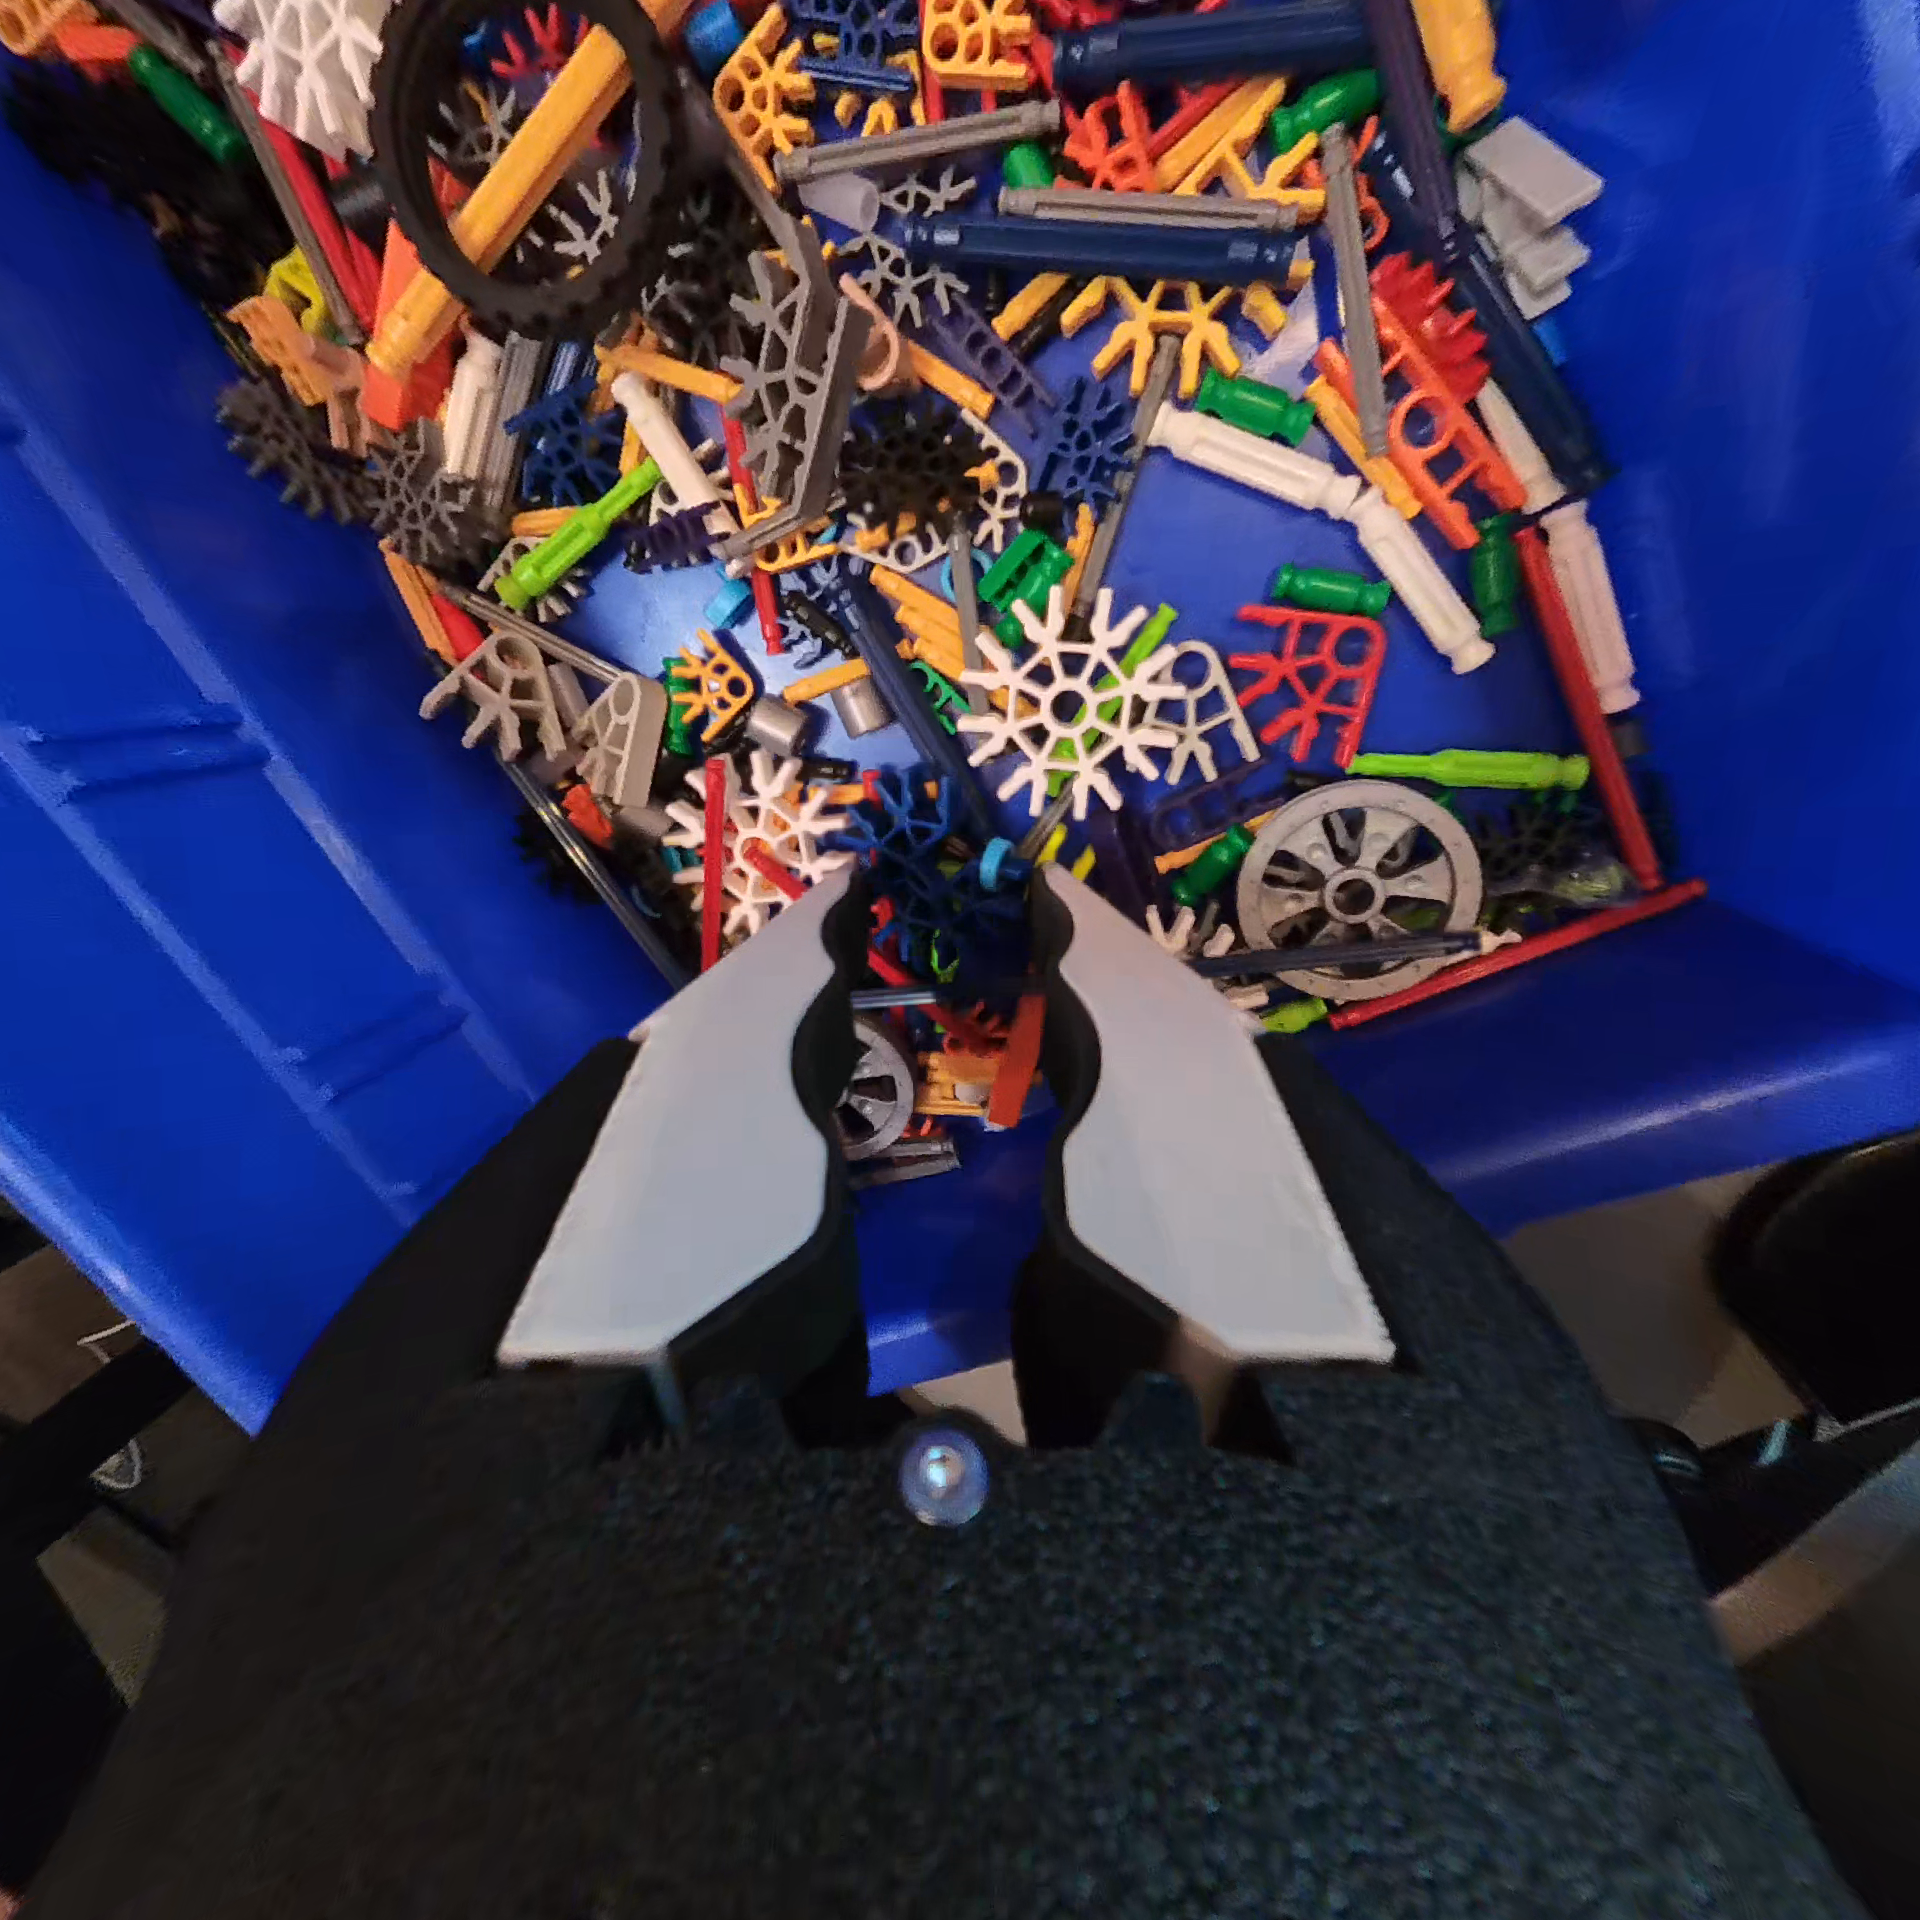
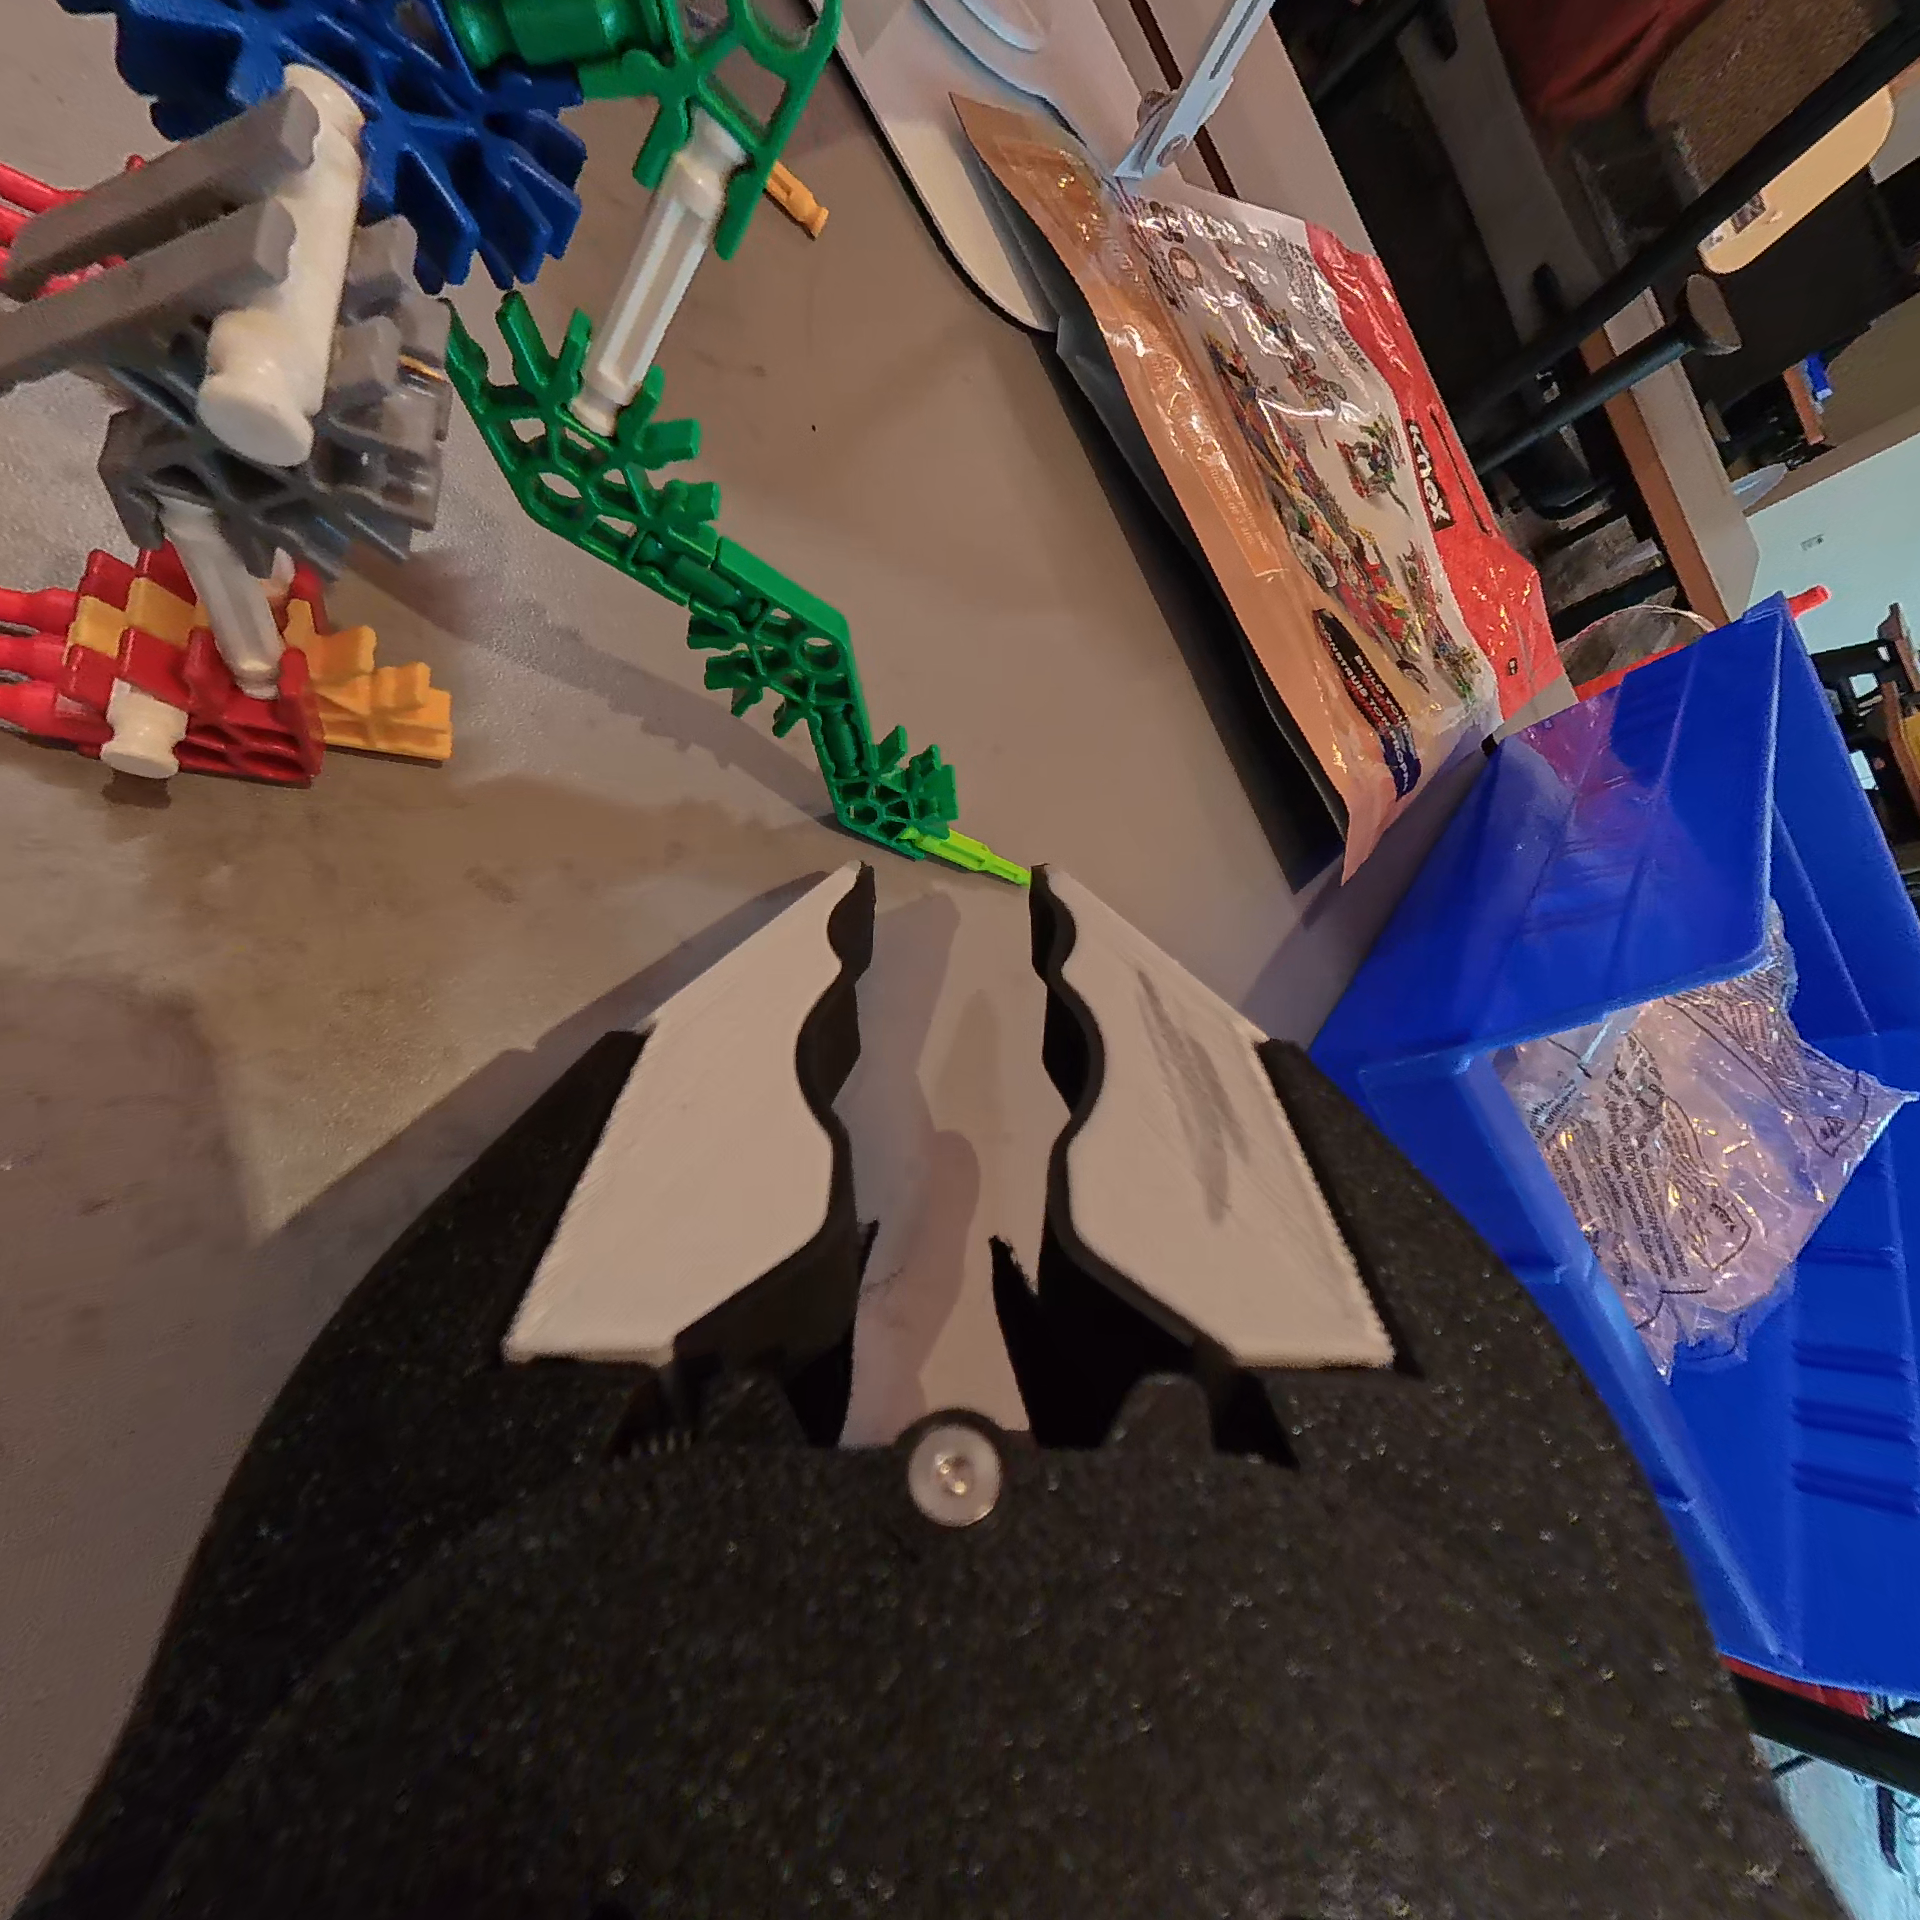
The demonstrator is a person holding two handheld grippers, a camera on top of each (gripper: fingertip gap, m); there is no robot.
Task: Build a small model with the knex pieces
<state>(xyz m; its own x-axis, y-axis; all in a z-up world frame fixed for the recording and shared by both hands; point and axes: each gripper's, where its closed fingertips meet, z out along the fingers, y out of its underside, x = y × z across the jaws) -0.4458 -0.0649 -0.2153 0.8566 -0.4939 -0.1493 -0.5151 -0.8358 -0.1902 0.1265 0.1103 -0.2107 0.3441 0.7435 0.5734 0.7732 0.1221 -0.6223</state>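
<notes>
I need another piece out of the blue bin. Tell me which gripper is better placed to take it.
Left. The left gripper hangs open over the loose pieces in the blue bin; the right gripper is at the table.

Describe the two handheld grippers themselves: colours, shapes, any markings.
Both match. The left gripper and right gripper each have a black, grainy-textured body with a round silver screw at its centre. Two light grey, wedge-shaped fingers taper to points, lined inside with wavy black pads. The right gripper's right-hand finger bears dark grey scuff marks. No cables or sleeves show.
</notes>
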